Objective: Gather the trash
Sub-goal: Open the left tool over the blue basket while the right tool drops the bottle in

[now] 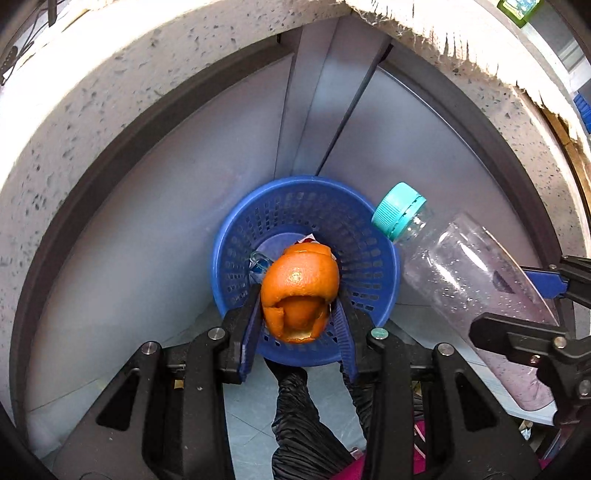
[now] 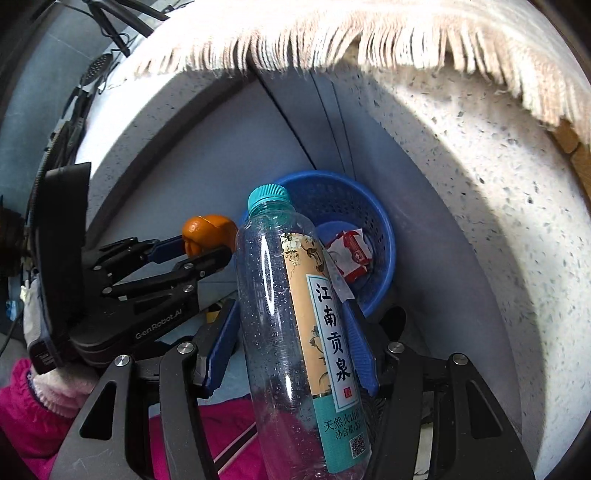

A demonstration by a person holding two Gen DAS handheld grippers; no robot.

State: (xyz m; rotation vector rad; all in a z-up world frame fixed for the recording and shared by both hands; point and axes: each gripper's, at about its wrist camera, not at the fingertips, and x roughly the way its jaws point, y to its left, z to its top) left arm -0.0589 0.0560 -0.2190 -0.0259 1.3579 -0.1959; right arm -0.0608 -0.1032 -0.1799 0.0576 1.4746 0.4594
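My left gripper [image 1: 297,310] is shut on an orange peel [image 1: 299,291] and holds it right above the blue mesh basket [image 1: 236,243]. The peel [image 2: 208,229] and left gripper [image 2: 205,251] also show at the left of the right wrist view. My right gripper [image 2: 291,332] is shut on an empty clear plastic bottle [image 2: 291,317] with a teal cap and a beige label, held beside the basket [image 2: 369,206]. The bottle [image 1: 469,273] shows at the right of the left wrist view. A red and white wrapper [image 2: 351,254] lies in the basket.
The basket stands on the grey floor [image 1: 147,229] under a speckled white stone tabletop edge [image 1: 92,96]. A fringed cream cloth [image 2: 332,33] hangs over the tabletop. A person's pink sleeve [image 2: 26,406] and black clothing [image 1: 306,424] are below the grippers.
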